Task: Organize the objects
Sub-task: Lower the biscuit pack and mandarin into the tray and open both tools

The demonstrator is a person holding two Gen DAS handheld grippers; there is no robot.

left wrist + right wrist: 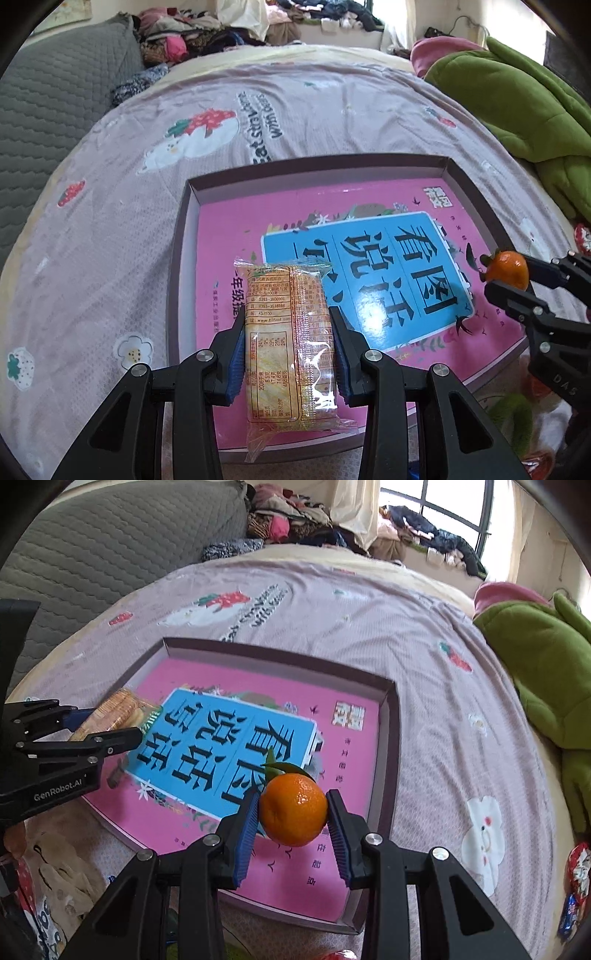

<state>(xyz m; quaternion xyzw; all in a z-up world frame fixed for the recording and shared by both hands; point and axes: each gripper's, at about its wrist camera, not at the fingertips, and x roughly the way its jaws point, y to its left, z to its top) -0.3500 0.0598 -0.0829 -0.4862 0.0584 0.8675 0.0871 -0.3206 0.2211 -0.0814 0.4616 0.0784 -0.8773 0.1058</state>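
Note:
A shallow box [192,206] [391,709] with a pink printed bottom lies on the bed. My left gripper [288,347] is shut on a clear-wrapped pack of biscuits [291,332], held lengthwise over the box's near left part. In the right wrist view the same pack [118,712] shows at the left between the left gripper's fingers [122,738]. My right gripper [293,812] is shut on an orange mandarin [293,808] with green leaves, above the box's near right part. The mandarin [506,269] also appears at the right edge of the left wrist view.
The bed carries a mauve sheet [110,221] with strawberry prints. A green plush blanket [517,103] [546,672] lies at the right, a grey quilted cushion [55,92] at the left. Piled clothes [192,33] sit at the back. Snack wrappers [576,878] lie near the right bed edge.

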